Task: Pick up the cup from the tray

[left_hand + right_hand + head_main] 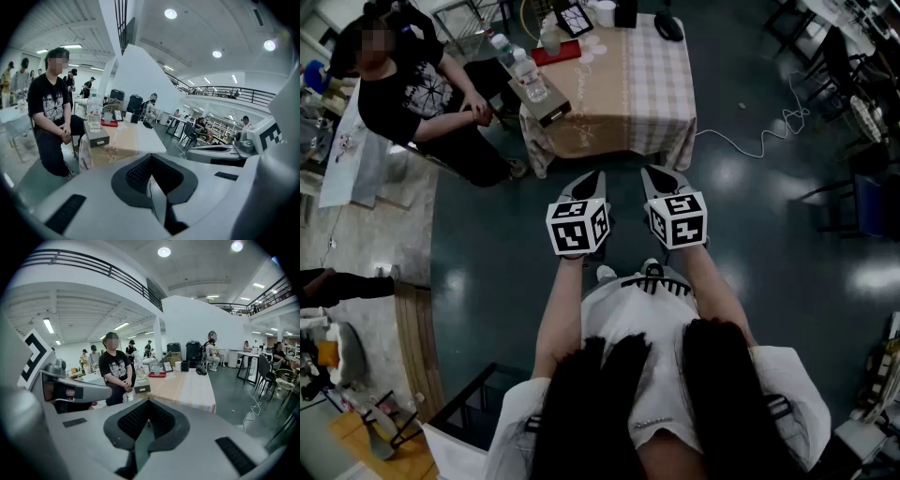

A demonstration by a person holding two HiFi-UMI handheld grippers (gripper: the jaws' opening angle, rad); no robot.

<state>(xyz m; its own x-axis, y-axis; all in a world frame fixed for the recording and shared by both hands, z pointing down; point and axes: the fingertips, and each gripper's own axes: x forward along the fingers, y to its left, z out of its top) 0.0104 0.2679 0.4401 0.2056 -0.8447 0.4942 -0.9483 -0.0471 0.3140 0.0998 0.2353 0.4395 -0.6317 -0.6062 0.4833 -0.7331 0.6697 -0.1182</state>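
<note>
The cup [550, 42] stands on a red tray [555, 56] at the far left of a table with a checked cloth [628, 94]. It shows small in the left gripper view as the cup [107, 117] on the tray [108, 123], and in the right gripper view as the cup [156, 368] on the tray [158, 374]. My left gripper [596, 176] and right gripper [650, 172] hang side by side over the dark floor, well short of the table. Both are shut and hold nothing: left gripper [151, 158], right gripper [147, 401].
A seated person in black [412, 94] is at the table's left corner. Water bottles [525, 70] stand on a grey box [546, 105] at the near left edge. A picture frame [575, 19] and a black object [668, 26] sit at the far side. A white cable [759, 141] trails on the floor.
</note>
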